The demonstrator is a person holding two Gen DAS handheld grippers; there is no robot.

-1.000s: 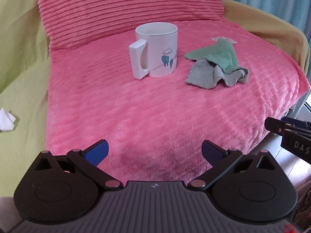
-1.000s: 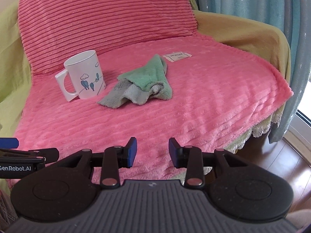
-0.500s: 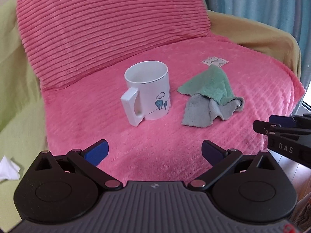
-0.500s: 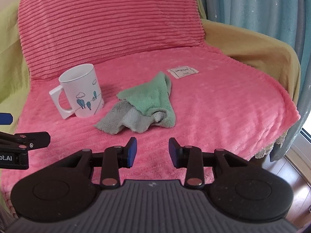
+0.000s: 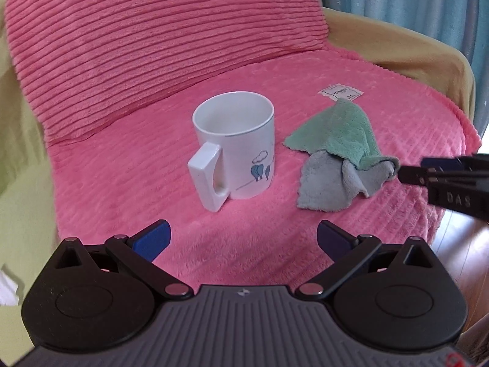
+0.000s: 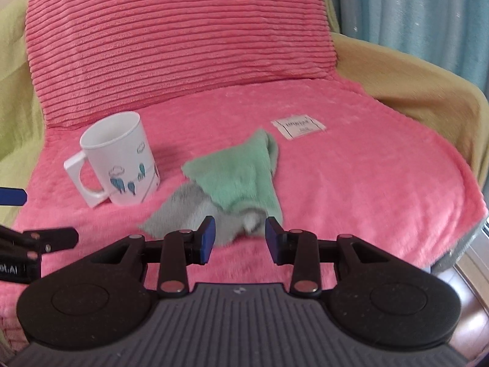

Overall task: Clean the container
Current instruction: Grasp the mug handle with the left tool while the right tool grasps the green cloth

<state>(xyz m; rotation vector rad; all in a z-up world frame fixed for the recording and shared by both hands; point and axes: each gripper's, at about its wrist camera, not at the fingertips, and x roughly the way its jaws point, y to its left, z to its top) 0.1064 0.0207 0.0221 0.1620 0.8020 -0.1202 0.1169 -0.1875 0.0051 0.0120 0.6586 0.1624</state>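
A white mug (image 5: 237,146) with blue bird drawings stands upright on the pink seat cushion (image 5: 244,244), handle toward me; it also shows in the right wrist view (image 6: 120,160). To its right lies a crumpled green and grey cloth (image 5: 339,156), seen too from the right (image 6: 232,183). My left gripper (image 5: 243,240) is wide open, a short way in front of the mug. My right gripper (image 6: 240,240) is open with its fingertips just at the cloth's near edge, nothing between them.
A ribbed pink back cushion (image 5: 159,36) rises behind the seat. A small white label (image 6: 298,127) lies past the cloth. Yellow-green covered armrests (image 6: 412,91) flank the seat, blue curtains (image 6: 412,15) hang behind, and wooden floor (image 5: 458,232) lies off the right edge.
Both grippers have moved forward toward the seat. The mug and cloth look larger and nearer, and the right gripper now reaches the cloth's edge. Neither gripper has changed its opening.
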